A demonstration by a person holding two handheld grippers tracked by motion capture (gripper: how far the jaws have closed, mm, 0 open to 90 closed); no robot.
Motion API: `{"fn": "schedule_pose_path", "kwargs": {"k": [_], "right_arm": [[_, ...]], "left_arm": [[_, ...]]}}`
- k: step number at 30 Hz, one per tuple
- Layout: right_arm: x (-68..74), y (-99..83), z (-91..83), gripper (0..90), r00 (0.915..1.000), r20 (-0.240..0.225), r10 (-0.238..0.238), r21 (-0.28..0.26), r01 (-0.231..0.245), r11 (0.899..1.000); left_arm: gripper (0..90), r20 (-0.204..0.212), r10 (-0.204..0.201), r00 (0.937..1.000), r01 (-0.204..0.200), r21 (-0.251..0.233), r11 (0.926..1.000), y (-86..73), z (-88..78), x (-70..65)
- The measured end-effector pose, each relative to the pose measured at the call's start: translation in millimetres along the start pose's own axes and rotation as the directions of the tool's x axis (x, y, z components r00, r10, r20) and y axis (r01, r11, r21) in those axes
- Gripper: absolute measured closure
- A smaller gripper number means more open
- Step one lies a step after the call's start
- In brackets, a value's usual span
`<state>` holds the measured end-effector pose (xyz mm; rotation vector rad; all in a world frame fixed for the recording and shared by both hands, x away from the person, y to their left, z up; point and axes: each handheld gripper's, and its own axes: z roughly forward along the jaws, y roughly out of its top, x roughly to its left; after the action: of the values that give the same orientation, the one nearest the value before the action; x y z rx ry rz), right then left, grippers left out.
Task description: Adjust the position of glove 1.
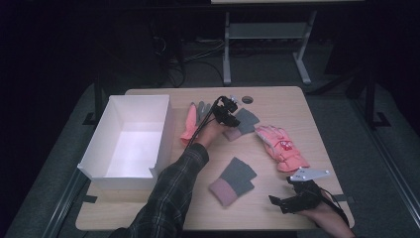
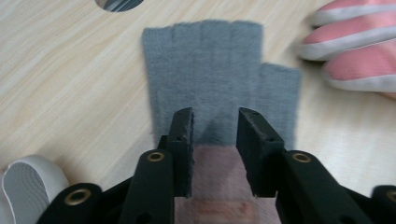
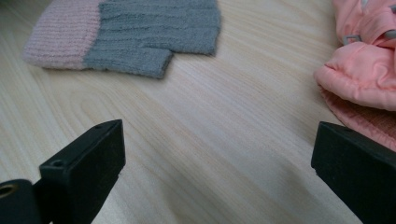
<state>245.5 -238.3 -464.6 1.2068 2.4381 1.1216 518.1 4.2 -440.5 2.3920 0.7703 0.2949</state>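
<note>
Black jaws of the left gripper [image 2: 215, 140] stood parted, released, over the grey-and-pink mitten [image 2: 219, 79]; the right gripper [image 3: 215, 182] gaped wide.

No legible text, labels, brands or numbers anywhere.

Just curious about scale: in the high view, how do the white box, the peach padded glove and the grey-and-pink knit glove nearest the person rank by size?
1. White box, clearly largest.
2. Peach padded glove.
3. Grey-and-pink knit glove, though it looks close in size to the padded glove, so that order is unsure.
</note>
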Motion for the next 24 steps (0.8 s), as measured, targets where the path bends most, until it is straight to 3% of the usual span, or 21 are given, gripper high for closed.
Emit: {"fn": "schedule_pose_path", "kwargs": {"k": [4,6,8,16,19,21,24], "right_arm": [[0.1,0.1,-0.1,2.5,1.0000,-0.001,0.000,0.000,0.000,1.000],[-0.1,0.2,0.2,2.5,1.0000,-0.001,-0.001,0.000,0.001,1.000],[-0.1,0.5,0.4,2.5,1.0000,-0.001,-0.001,0.003,0.001,1.000],[1.0,0.9,1.8,2.5,1.0000,0.001,0.004,0.009,-0.004,1.000],[0.6,1.0,1.9,2.5,1.0000,-0.001,0.005,0.009,-0.005,1.000],[0.3,0.8,1.8,2.5,1.0000,0.000,0.002,0.009,-0.002,1.000],[-0.6,0.4,1.0,2.6,1.0000,0.001,0.005,0.006,-0.005,1.000]], "left_arm": [[61.5,0.009,0.018,0.9998,-0.018,0.003,0.9998,-2.5,8.3,4.0],[59.0,0.017,0.009,0.9998,-0.009,-0.011,0.9999,-3.9,11.4,4.2],[59.5,0.032,0.026,0.9992,-0.026,0.005,0.9996,-5.6,14.3,5.4],[77.5,0.067,0.017,0.9976,-0.019,0.022,0.9996,-5.2,15.4,7.6],[84.2,0.062,0.034,0.9975,-0.036,0.025,0.9990,-3.4,15.6,6.6],[84.7,0.057,0.047,0.9972,-0.049,0.025,0.9985,-3.1,14.7,5.7],[85.6,0.071,0.019,0.9973,-0.020,0.014,0.9997,-1.3,8.2,8.3]]}}
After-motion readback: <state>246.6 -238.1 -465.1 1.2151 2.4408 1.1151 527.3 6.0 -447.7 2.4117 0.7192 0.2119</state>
